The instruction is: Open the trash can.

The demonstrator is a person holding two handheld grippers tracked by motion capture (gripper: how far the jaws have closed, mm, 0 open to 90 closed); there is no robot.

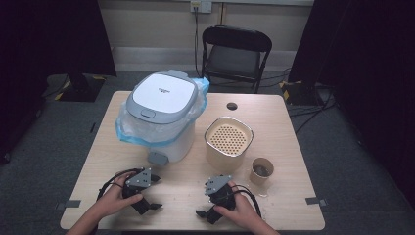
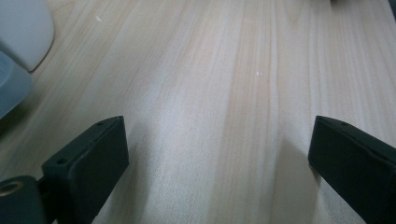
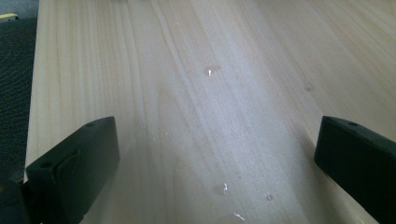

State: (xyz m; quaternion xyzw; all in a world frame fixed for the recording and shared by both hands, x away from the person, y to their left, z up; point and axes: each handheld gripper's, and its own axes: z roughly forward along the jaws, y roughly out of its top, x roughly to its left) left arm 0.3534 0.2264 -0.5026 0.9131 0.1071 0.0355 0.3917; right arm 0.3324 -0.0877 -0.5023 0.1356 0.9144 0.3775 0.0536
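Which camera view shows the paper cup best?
The high view: the paper cup stands whole near the right gripper, beside the beige container. The gripper views look at bare table instead.

dim, soft overhead light, blurry close-ups

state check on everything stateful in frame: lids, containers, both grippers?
Bin: lid shut, blue bag liner hanging out around the rim.
Beige container: upright, perforated insert on top, no lid.
Paper cup: upright, open, something dark inside.
Folding chair: unfolded, seat vacant.
Left gripper: jaws wide open, nothing between them, low over the table.
Right gripper: jaws wide open, nothing between them.
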